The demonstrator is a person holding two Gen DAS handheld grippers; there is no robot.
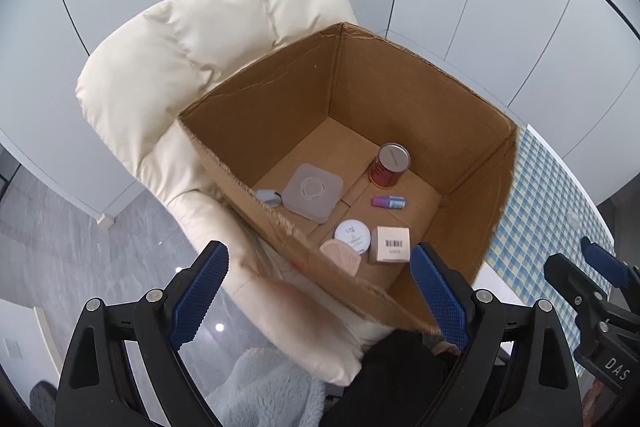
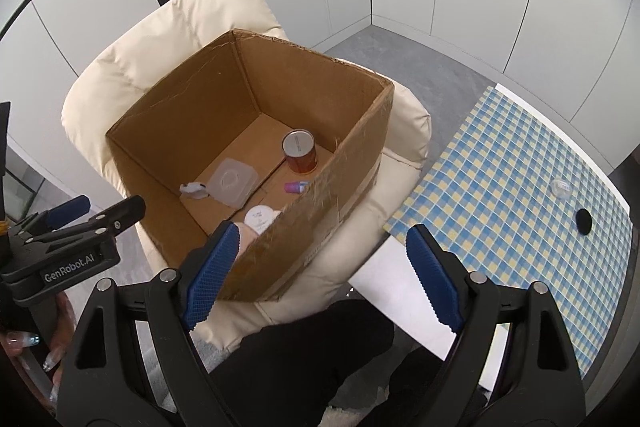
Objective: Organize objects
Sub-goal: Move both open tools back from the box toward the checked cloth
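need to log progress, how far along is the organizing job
Mostly done, it seems: the cardboard box on the armchair already holds a red can, grey pad, small bottle and barcoded carton. In hand: nothing; left gripper and right gripper are open. Left: a clear lid on the checked table.

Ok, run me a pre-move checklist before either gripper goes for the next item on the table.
1. Left gripper free: ok, jaws open, nothing between them.
2. Right gripper free: ok, jaws open and unloaded.
3. Cardboard box ready to receive: ok, top open, sitting on the cream chair.
4. Room left in the box: ok, bare floor shows between the red can, grey square lid and barcode carton.
5. Items left on the checked tablecloth: not ok, a small clear object and a black round one remain.
6. What those two are: cannot tell, too small.
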